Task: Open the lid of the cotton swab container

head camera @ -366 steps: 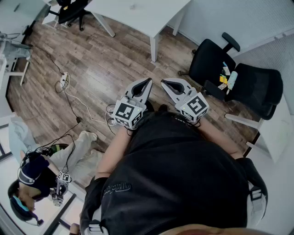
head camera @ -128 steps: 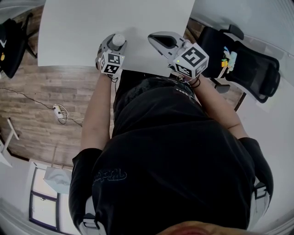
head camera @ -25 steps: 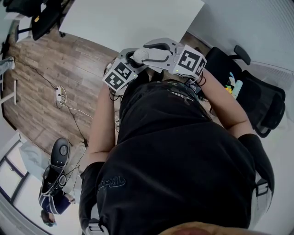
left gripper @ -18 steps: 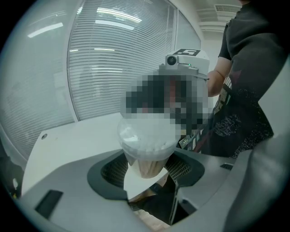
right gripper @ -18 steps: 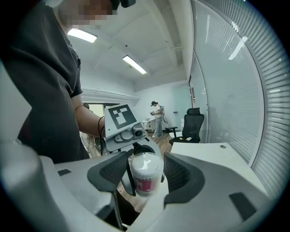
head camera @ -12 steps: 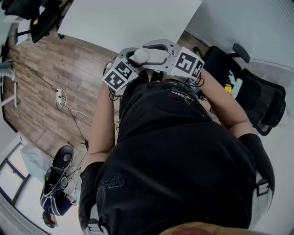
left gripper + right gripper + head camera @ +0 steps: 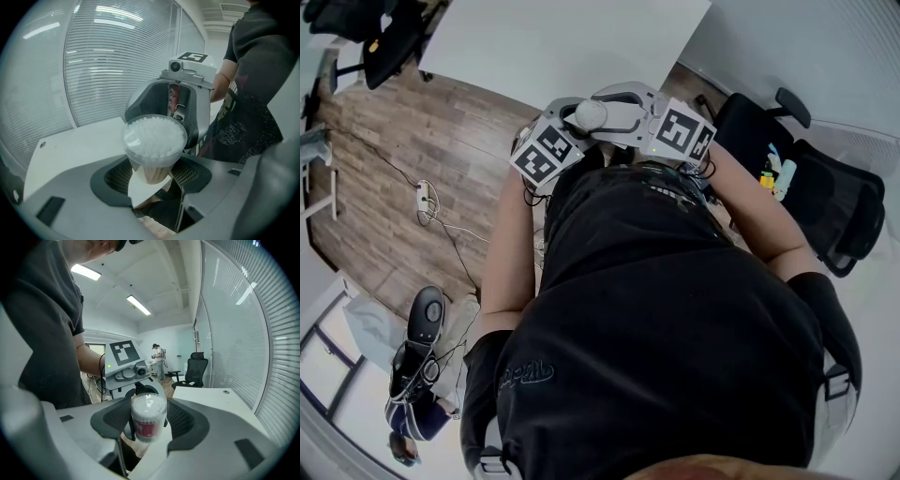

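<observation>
Since a second ago the right gripper [image 7: 149,423] has just been opening its jaws. They stand wide, flanking the lid [image 7: 148,404] without pressing. The left gripper [image 7: 152,178] clamps the cotton swab container [image 7: 591,114] aloft, near the table [image 7: 534,37]. We judge the lid still seated: regrip, then pull.

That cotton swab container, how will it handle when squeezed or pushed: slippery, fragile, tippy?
Probably light: the container is clear plastic packed with swabs. Its wall looks glossy, so it is likely slippery and may flex under a hard squeeze. The left gripper grips it low down, so a push at the top may tilt it.
</observation>
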The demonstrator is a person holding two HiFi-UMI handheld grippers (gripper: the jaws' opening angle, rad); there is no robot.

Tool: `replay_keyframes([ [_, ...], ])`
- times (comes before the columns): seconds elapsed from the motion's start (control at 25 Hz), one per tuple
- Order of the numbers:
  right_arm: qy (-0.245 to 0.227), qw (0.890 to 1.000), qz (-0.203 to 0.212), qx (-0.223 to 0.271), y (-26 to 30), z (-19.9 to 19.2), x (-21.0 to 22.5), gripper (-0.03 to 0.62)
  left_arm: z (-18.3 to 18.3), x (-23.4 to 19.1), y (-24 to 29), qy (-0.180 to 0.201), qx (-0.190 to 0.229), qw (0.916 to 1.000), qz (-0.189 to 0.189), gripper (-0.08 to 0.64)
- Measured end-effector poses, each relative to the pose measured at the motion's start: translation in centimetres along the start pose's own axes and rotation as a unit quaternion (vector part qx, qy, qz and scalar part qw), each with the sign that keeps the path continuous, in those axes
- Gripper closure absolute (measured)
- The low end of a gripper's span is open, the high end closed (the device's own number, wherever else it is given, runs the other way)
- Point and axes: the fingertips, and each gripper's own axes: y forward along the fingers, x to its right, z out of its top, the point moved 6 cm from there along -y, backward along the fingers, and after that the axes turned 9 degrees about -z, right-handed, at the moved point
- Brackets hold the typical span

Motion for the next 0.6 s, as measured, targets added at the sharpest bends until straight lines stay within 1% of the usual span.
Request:
replay_keyframes([
  [0.24, 0.000, 1.000, -0.001, 0.002, -0.28, -0.08, 0.06, 0.344, 0.34, 0.10, 0.20, -0.002, 0.004, 1.0000, -0.005, 0.295],
  [0.6, 0.007, 1.000, 0.010, -0.008, -0.39, 0.10, 0.61, 0.347, 0.76, -0.13, 0.32, 0.000, 0.004, 1.0000, -0.005, 0.295],
])
